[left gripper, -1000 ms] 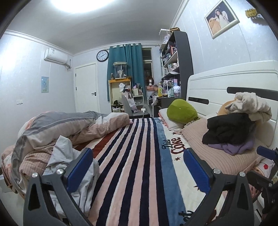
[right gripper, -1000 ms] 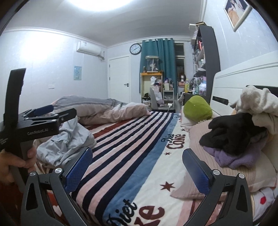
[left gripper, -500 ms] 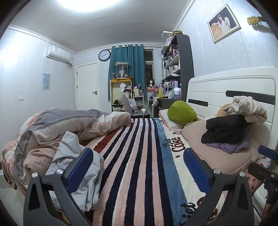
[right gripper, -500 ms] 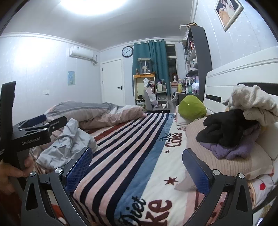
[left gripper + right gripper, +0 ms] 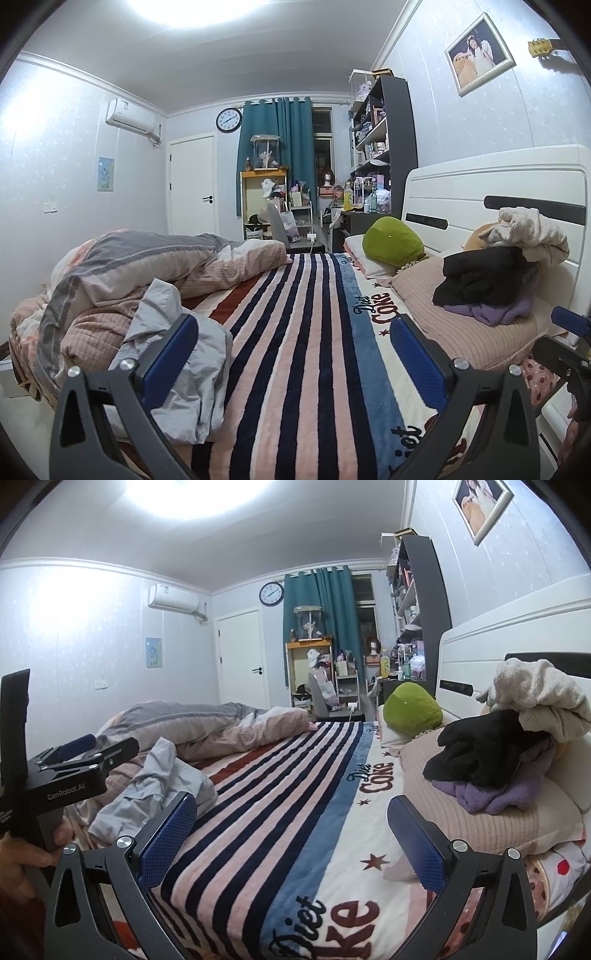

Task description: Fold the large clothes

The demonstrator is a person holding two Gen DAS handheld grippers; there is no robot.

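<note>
Bedroom walls in pale blue close round a bed that fills the space ahead of both claws, spread with a striped blanket in pink, navy and blue. Beyond the left finger of each claw, a rumpled pink and grey quilt is heaped along the far left side of the bed. Ahead and to the right of both claws a white headboard stands, with a pink pillow at its foot. On that pillow lies a pile of clothes: a black piece over a purple one, with a cream piece on top. A green cushion sits farther off along the headboard.

Just behind the left finger of the left claw a crumpled grey garment lies at the near left edge of the bed, not touched in either view. That claw hangs over the blanket with its blue pads spread wide and nothing between them. The right claw is likewise spread wide and empty above the blanket, the clothes pile up to its right. The left claw's body shows at the left edge of the right wrist view, a hand round its grip.
</note>
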